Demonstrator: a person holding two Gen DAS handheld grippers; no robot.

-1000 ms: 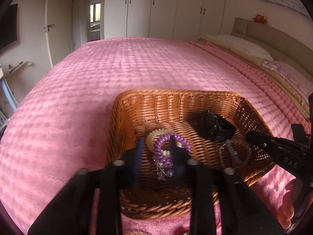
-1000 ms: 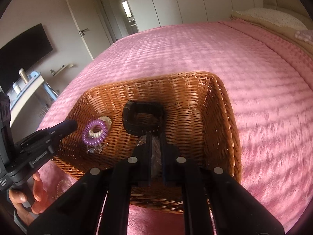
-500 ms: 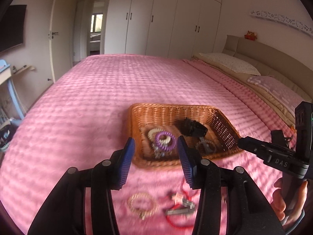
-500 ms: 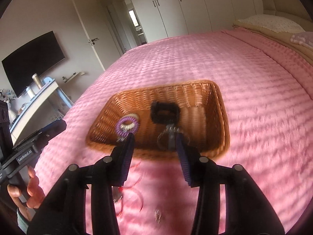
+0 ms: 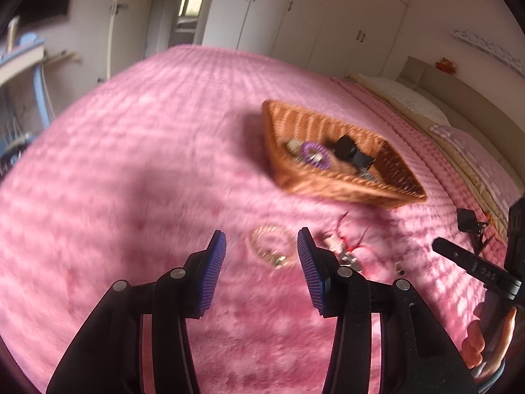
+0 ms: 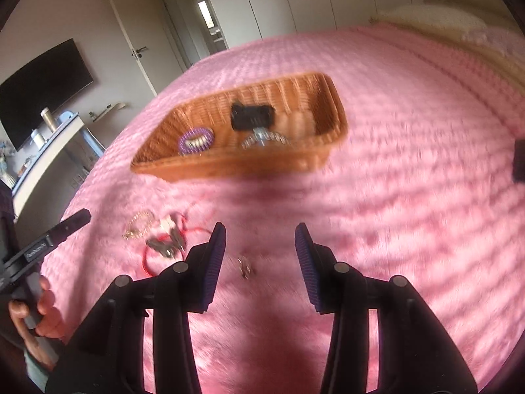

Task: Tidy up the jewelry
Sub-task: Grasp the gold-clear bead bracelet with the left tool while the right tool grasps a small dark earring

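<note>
A wicker basket [image 5: 341, 184] [image 6: 229, 164] sits on the pink bedspread and holds a purple coil band [image 5: 315, 154] [image 6: 196, 140], a black watch [image 5: 349, 151] [image 6: 252, 116] and a clear beaded bracelet [image 6: 265, 139]. On the bedspread in front of it lie a gold bracelet [image 5: 272, 246] [image 6: 139, 225], a red cord with dark charms [image 6: 164, 246] [image 5: 344, 249] and a small metal piece [image 6: 244, 266]. My left gripper [image 5: 261, 246] is open and empty just short of the gold bracelet. My right gripper [image 6: 260, 243] is open and empty above the small metal piece.
The pink bedspread [image 5: 131, 180] stretches wide on all sides. Pillows [image 5: 416, 101] and a headboard lie at the right. A white desk [image 6: 49, 151] and a wall television [image 6: 42, 88] stand at the left. A small black object [image 5: 467, 220] lies on the bed's right side.
Both grippers have let go of items in the basket, opened and pulled back and up. The left view has swung left, so the basket now sits further away at upper right.
</note>
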